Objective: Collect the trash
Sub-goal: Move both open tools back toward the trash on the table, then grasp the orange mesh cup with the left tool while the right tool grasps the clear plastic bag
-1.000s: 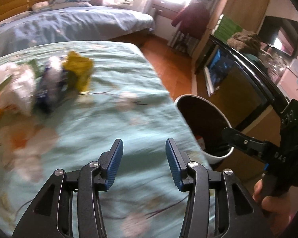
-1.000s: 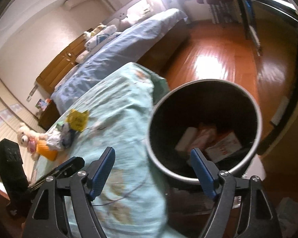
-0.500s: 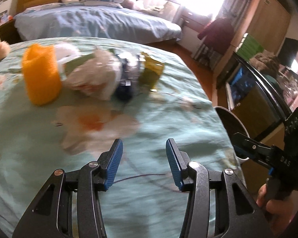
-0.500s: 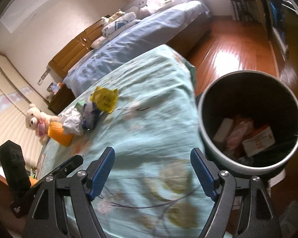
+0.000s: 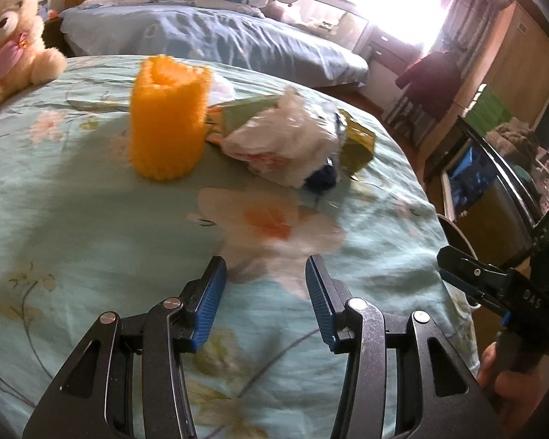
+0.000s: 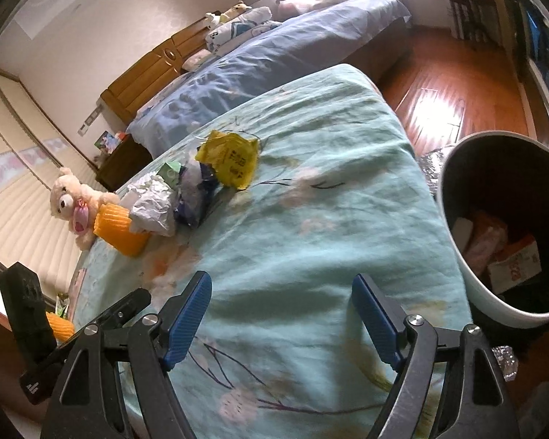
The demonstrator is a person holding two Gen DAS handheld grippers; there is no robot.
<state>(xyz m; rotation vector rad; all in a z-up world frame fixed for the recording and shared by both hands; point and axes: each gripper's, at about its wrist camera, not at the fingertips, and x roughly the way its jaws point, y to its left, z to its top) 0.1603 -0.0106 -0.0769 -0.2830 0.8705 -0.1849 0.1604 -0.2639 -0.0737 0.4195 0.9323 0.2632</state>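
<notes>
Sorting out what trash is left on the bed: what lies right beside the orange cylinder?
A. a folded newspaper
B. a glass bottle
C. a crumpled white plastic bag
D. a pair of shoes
C: the crumpled white plastic bag lies right next to the orange cylinder on the teal bedspread.

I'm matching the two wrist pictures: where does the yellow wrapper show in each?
Left wrist: yellow wrapper right of centre, mostly behind the white bag.
Right wrist: yellow wrapper upper centre, in plain view.
Shared landmark: the orange cup, beside the trash pile in both.
</notes>
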